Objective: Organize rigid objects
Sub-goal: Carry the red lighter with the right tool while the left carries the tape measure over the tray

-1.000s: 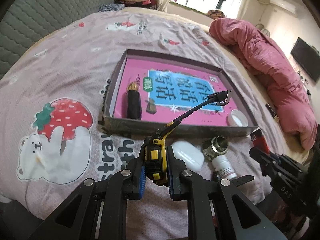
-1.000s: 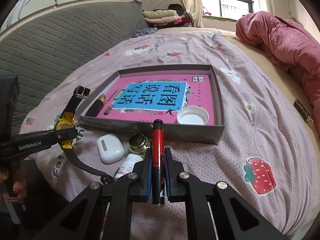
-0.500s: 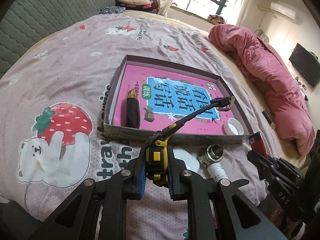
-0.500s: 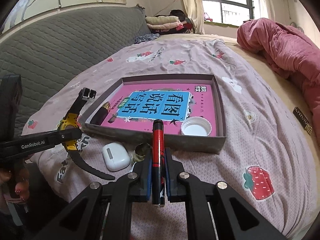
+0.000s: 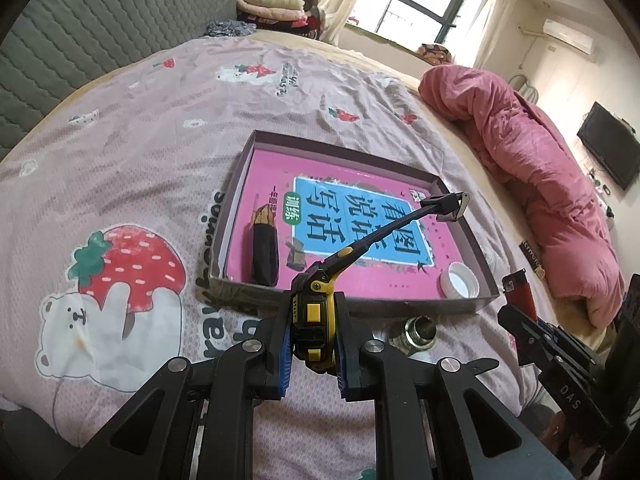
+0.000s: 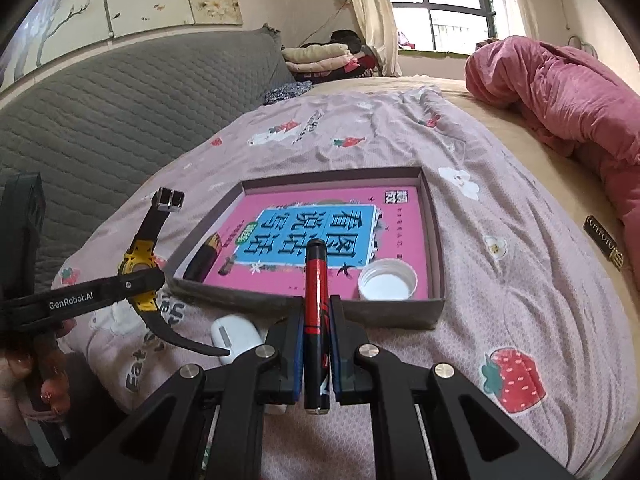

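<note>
two items in hand, tray part filled

the yellow and black watch sits clamped by its case in the left gripper, strap sticking out stiffly over the tray. the red lighter stands pinched upright in the right gripper; both sets of fingers are closed tight on their loads. already inside the tray, on a pink book: a dark folded item, a white cap. left on the bed: a white earbud case, a metal-topped bottle. roughly halfway, i judge.
</note>
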Action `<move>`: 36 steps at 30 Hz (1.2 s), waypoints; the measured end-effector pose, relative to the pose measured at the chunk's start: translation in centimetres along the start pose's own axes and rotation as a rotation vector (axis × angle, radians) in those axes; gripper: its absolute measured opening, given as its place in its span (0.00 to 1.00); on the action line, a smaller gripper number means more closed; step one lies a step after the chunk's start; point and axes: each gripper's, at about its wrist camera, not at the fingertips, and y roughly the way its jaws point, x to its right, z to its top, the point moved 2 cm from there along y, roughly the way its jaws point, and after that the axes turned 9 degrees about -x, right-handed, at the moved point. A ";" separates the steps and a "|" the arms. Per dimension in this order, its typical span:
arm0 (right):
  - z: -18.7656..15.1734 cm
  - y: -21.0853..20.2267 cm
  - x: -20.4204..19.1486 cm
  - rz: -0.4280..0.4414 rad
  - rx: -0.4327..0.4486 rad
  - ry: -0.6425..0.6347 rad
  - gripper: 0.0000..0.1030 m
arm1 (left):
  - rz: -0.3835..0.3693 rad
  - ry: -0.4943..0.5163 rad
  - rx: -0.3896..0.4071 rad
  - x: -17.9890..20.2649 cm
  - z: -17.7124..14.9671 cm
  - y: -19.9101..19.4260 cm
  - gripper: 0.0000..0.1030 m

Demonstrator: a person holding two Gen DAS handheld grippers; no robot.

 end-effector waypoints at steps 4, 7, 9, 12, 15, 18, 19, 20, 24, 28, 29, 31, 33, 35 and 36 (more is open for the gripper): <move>0.5 -0.2 0.1 -0.002 0.013 0.004 0.10 | -0.004 -0.016 0.009 -0.1 0.4 -0.2 0.17; 0.7 -0.4 0.1 0.002 0.016 0.010 0.10 | -0.004 -0.020 0.018 -0.1 0.8 -0.4 0.17; 0.9 -0.6 0.1 -0.005 0.020 0.002 0.10 | -0.003 -0.022 0.021 0.0 1.0 -0.4 0.17; 1.4 -0.7 -0.1 -0.018 0.029 -0.009 0.10 | -0.001 -0.027 0.028 0.1 1.5 -0.5 0.17; 1.9 -0.9 -0.4 -0.029 0.041 -0.026 0.10 | -0.006 -0.035 0.034 0.1 1.9 -0.6 0.17; 2.4 -0.9 -0.5 -0.033 0.050 -0.036 0.10 | -0.006 -0.035 0.043 0.2 2.3 -0.8 0.17; 2.6 -1.0 -0.6 -0.036 0.053 -0.040 0.10 | -0.006 -0.036 0.047 0.3 2.5 -0.8 0.17; 2.7 -0.9 -0.7 -0.034 0.054 -0.043 0.10 | -0.009 -0.038 0.049 0.3 2.7 -0.8 0.17; 3.3 -1.0 -0.9 -0.030 0.063 -0.049 0.10 | -0.011 -0.039 0.065 0.6 3.5 -0.9 0.17; 3.9 -1.0 -1.1 -0.033 0.072 -0.053 0.10 | -0.012 -0.047 0.070 0.7 4.0 -0.8 0.17; 4.0 -1.0 -1.0 -0.034 0.074 -0.053 0.10 | -0.012 -0.049 0.069 0.7 4.2 -0.7 0.17; 4.2 -0.9 -1.1 -0.033 0.078 -0.052 0.10 | -0.012 -0.055 0.065 0.7 4.4 -0.4 0.17; 4.4 -0.9 -1.1 -0.034 0.081 -0.054 0.10 | -0.017 -0.064 0.057 0.6 4.6 -0.1 0.17; 4.5 -0.7 -1.2 -0.038 0.082 -0.059 0.10 | -0.016 -0.068 0.054 0.5 4.6 0.2 0.17; 4.5 -0.7 -1.2 -0.036 0.081 -0.061 0.10 | -0.015 -0.069 0.054 0.5 4.7 0.4 0.17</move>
